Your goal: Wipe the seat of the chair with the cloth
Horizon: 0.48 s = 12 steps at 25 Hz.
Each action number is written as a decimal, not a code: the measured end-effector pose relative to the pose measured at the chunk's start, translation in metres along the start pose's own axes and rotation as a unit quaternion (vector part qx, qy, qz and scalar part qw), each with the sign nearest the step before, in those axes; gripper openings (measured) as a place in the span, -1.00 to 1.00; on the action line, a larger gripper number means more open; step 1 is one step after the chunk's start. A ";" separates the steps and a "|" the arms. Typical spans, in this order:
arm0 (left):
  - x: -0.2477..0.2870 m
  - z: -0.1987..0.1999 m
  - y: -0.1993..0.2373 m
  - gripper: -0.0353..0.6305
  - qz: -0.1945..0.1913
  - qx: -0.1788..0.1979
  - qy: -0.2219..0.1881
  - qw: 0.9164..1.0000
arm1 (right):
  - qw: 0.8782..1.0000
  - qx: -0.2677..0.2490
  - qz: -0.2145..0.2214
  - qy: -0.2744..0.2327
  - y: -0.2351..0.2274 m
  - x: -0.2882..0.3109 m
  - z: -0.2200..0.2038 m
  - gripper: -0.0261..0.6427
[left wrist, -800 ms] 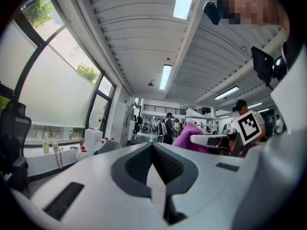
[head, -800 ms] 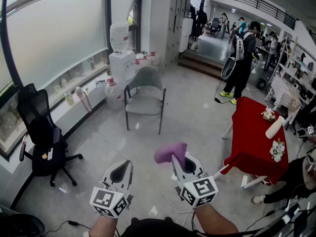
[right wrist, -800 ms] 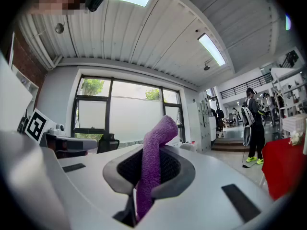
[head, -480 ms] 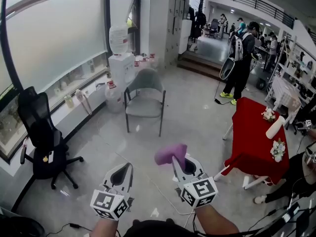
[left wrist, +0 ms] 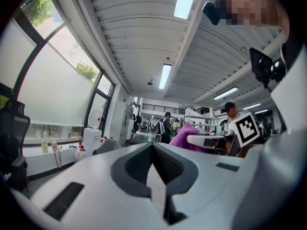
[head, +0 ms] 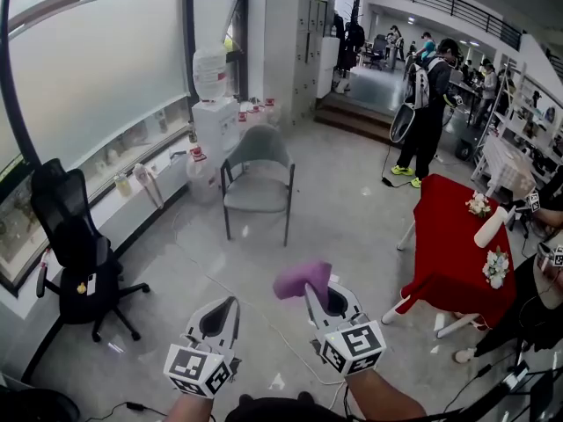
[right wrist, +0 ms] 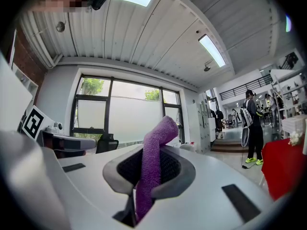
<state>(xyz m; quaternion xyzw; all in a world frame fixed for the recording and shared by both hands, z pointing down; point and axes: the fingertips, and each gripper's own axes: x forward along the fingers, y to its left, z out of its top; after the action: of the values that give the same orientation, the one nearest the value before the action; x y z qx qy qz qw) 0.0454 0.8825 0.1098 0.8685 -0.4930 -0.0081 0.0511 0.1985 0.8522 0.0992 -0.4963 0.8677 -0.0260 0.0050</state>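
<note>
Closest in, the left tool [head: 223, 305] hangs low in front of the person with its jaws together and nothing between them; its own view [left wrist: 153, 150] shows the two pads meeting along a thin line. Just beside it, the right tool [head: 321, 291] is clamped on the purple cloth [head: 302, 278]. In the right gripper view [right wrist: 144, 169] the cloth [right wrist: 154, 150] runs up from the pinch as a folded strip, and its free end flops over above the jaws.

Beyond the tools lies bare grey floor [head: 264, 271], and the cloth touches nothing but the tool that carries it. The grey chair [head: 258, 178] stands well apart from both tools, across that floor, its seat [head: 257, 193] facing the person with nothing on it. A black office chair [head: 75, 253] sits off to the left, a red-draped surface [head: 450, 244] off to the right, and a water dispenser [head: 215, 104] stands just behind the grey chair. Farther back, a person with a backpack [head: 431, 104] stands near the steps.

The step in hand looks like the approach: the cloth is gripped, but wiping has not begun. The next move likely calls for closing the gap to the chair, lowering the right tool so the loose end of the cloth lies flat on the seat, and keeping the clamp firm. The left tool could brace the chair's back or armrest while the cloth is dragged across.
</note>
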 end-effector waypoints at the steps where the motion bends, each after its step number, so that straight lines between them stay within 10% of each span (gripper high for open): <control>1: -0.001 0.000 0.001 -0.88 0.000 -0.002 -0.001 1.000 | 1.000 0.002 0.000 0.000 0.002 0.001 0.000 -0.80; 12: -0.022 0.005 0.042 -0.88 -0.013 -0.005 -0.005 1.000 | 1.000 -0.001 -0.010 -0.005 0.041 0.026 0.005 -0.79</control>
<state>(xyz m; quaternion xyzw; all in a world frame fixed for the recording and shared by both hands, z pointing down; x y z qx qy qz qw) -0.0025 0.8797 0.1078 0.8743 -0.4823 -0.0157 0.0530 0.1500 0.8503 0.0929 -0.5047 0.8629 -0.0233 0.0085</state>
